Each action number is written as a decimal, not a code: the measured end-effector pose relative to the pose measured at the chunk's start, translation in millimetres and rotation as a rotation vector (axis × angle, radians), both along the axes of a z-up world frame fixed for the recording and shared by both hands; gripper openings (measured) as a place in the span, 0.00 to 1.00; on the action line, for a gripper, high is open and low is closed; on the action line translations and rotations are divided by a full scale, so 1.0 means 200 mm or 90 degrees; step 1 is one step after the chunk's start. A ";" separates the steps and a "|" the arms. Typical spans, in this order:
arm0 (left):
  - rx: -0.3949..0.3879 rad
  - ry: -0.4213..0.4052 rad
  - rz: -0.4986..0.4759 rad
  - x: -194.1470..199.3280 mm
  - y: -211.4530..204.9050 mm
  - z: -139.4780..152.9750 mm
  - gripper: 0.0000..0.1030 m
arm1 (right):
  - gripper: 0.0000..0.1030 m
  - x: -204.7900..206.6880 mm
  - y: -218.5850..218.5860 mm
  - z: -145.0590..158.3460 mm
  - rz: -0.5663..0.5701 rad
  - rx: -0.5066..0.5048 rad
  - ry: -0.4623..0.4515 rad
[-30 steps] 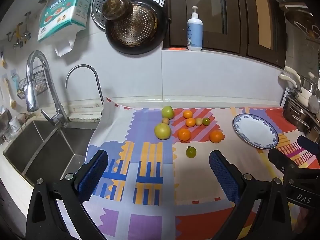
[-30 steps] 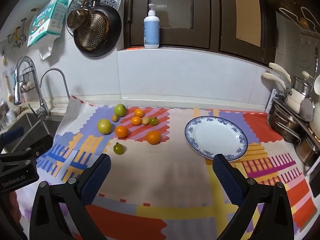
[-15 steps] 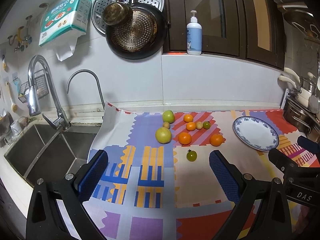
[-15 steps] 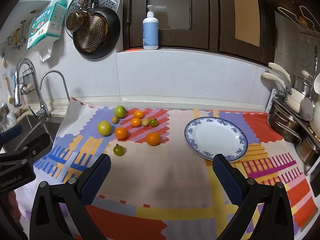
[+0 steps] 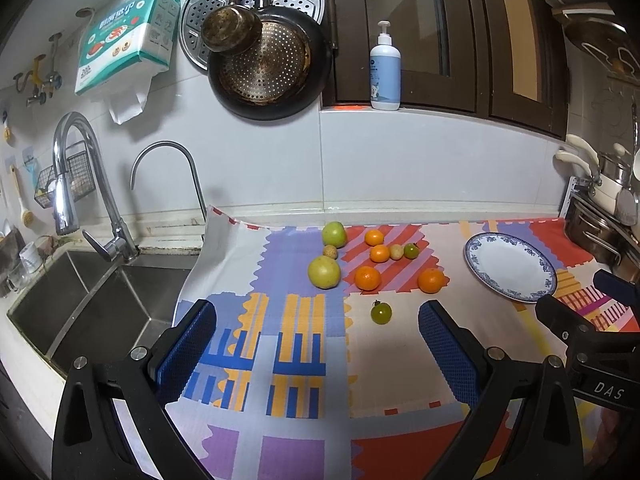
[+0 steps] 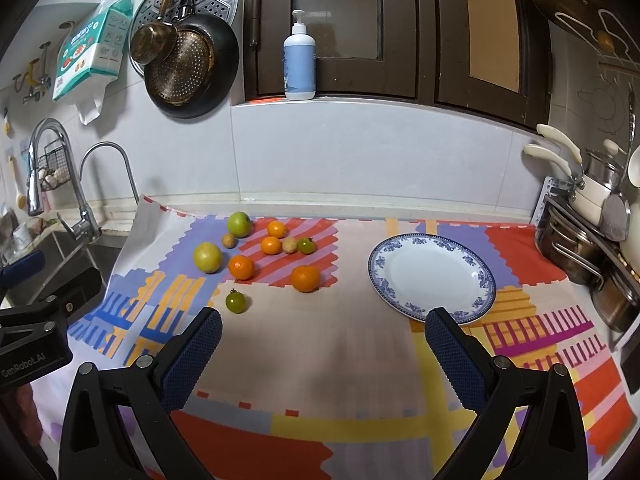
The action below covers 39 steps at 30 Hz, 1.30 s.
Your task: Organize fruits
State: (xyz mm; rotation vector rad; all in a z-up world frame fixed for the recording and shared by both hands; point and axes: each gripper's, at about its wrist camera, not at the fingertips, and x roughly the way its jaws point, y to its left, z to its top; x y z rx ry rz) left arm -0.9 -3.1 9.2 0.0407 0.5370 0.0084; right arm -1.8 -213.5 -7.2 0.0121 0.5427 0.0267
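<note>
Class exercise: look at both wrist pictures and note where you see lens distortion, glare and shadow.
Left wrist view: fisheye bends the backsplash edge and the sink; corners go black; the faucet shows bright glare. Right wrist view: the window frame bows outward; a soft shadow lies on the mat between the right tongs; the plate reflects light mildly.

Counter under patterned mat [image 6: 360, 360]; on mat: scattered fruits [image 6: 272, 246], blue-rimmed plate [image 6: 482, 294].
</note>
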 end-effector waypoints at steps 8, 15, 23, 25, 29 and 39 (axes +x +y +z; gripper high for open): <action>0.000 0.000 0.000 0.00 0.00 0.00 1.00 | 0.99 0.00 0.00 -0.01 -0.001 0.001 0.000; 0.000 0.002 -0.002 0.01 0.00 0.00 1.00 | 0.99 0.01 -0.01 -0.01 0.000 0.001 0.004; 0.002 0.003 -0.004 0.01 -0.01 -0.01 1.00 | 0.99 0.01 -0.01 -0.01 0.001 0.003 0.006; 0.001 0.004 -0.003 0.01 -0.01 -0.01 1.00 | 0.99 0.02 -0.01 -0.02 0.003 0.003 0.009; 0.001 0.005 -0.004 0.01 -0.01 -0.02 1.00 | 0.99 0.03 -0.01 -0.03 0.007 0.002 0.010; 0.002 0.014 -0.006 0.03 -0.01 -0.04 1.00 | 0.99 0.04 0.00 -0.04 0.008 0.001 0.014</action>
